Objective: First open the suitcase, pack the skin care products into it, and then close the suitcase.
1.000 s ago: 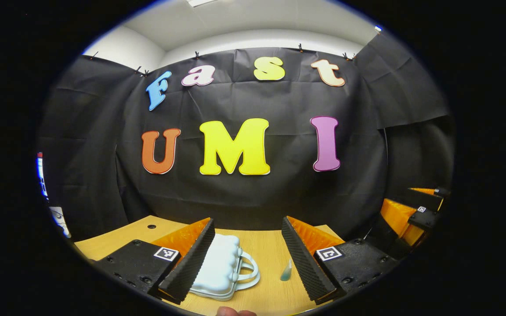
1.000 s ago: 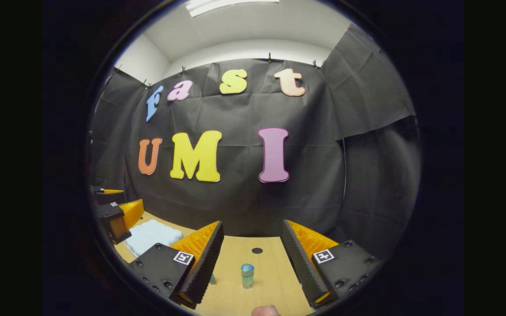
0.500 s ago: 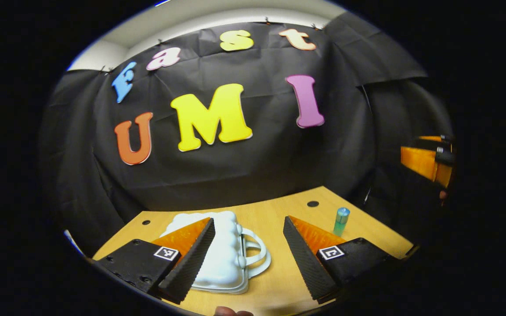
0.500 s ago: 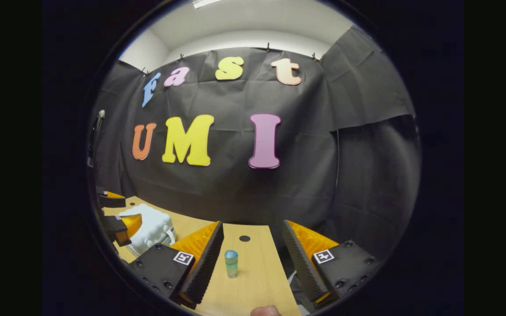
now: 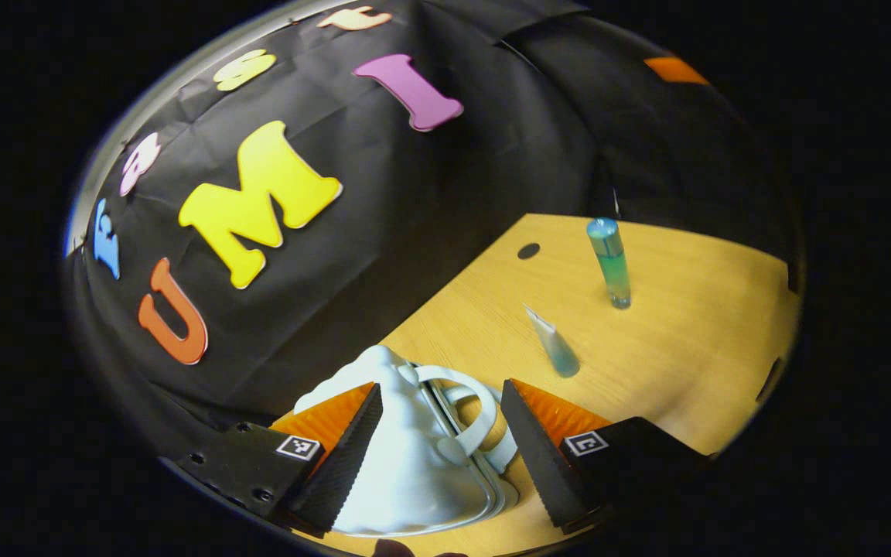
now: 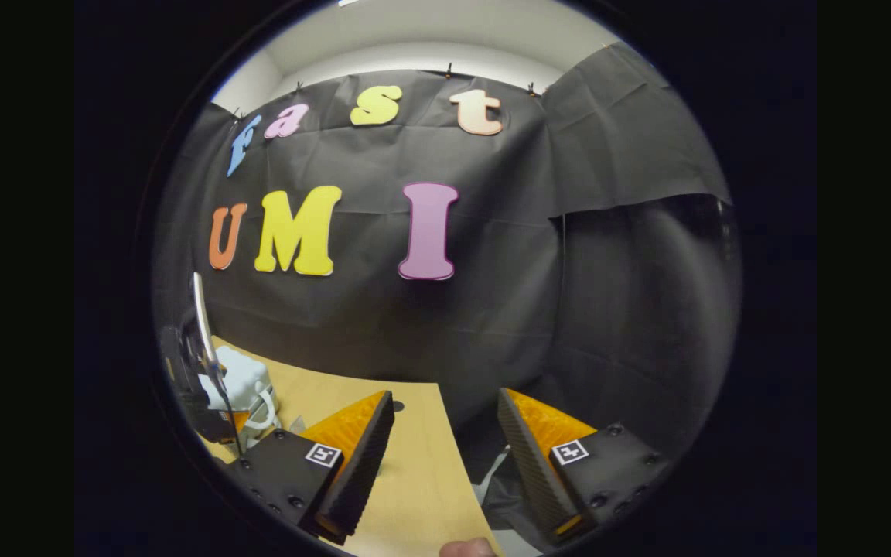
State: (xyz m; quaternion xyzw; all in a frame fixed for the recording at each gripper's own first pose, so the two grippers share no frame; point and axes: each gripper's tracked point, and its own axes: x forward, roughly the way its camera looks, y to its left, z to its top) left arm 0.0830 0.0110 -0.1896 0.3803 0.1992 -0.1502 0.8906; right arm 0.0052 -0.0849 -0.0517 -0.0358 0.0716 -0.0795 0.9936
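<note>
At lower centre of the left gripper view, the tilted left gripper gapes wide around the white suitcase, its near edge cut off. Right gripper wide, empty.

The light comes from above and is soft. The wooden table looks bright and warm, and the black cloth wall stays dark. The tall green bottle has a small shine on its top. The white suitcase looks bright, with gray shade in its folds. Both views bend round at the edges, so straight lines curve. The left gripper view is tilted. Things look sharp in the middle and dim near the rim.
</note>
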